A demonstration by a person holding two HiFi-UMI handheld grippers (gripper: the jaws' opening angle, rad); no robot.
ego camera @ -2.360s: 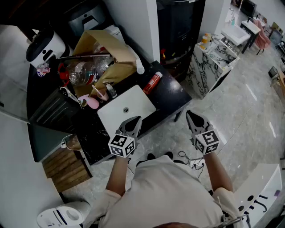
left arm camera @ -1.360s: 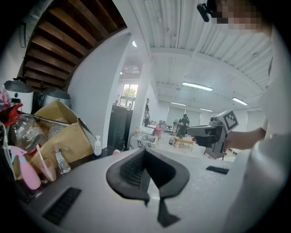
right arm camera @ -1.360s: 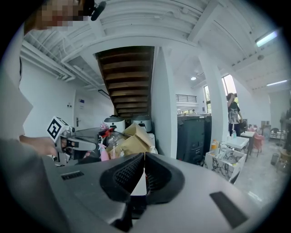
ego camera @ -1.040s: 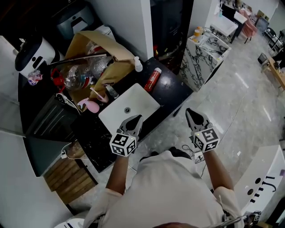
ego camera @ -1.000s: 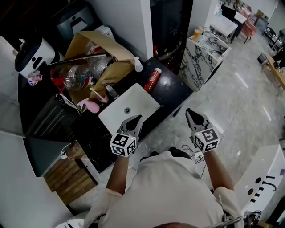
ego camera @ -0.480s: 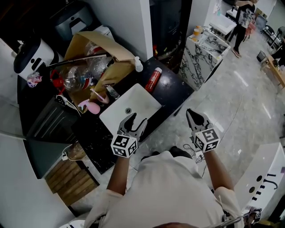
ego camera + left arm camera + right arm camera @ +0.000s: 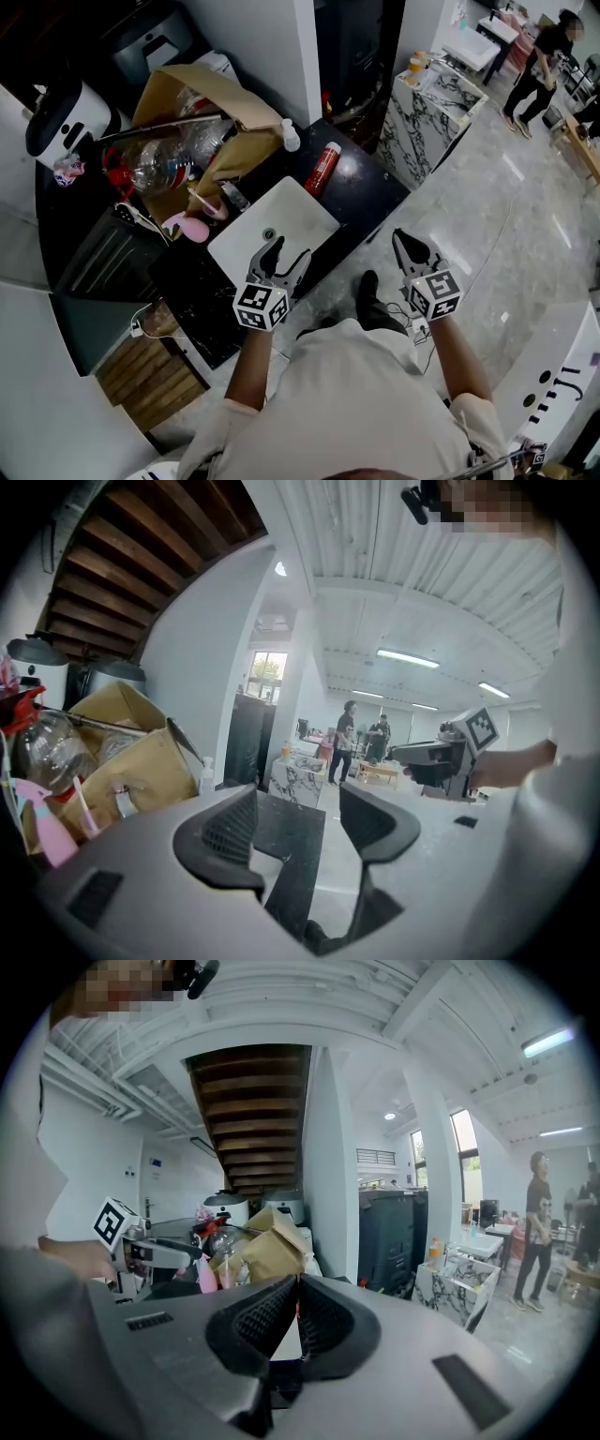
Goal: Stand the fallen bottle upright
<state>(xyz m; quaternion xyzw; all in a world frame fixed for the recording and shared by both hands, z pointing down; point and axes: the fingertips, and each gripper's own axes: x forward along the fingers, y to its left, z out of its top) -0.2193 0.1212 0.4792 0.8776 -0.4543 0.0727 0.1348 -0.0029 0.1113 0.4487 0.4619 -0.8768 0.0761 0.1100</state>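
- The cardboard box (image 7: pixel 230 131), stuffed with clear plastic bottles, crowds the far left of the counter (image 7: pixel 364 202). A wide swing of an arm could catch a flap and spill more clutter onto the work area.
- The left gripper (image 7: pixel 287 251) hangs over the near rim of the white sink (image 7: pixel 309 214), its jaws opening with nothing between them. It is well apart from the target, so a reach across the basin may arrive at a poor angle.
- A small white pump bottle (image 7: pixel 291 137) stands just beside the fallen one's far end. A jaw coming in from that side could knock it over.
- The red bottle (image 7: pixel 322 169) lies on its side past the sink's far right corner, near the counter's far edge. Being round, it would likely roll away if nudged before the pinch. Held near one end, it may slip while being tipped up.
- The right gripper (image 7: pixel 403 240) is pressed together and empty, off the counter's near right edge, over the floor. Arriving unspread, it could only shove the bottle.
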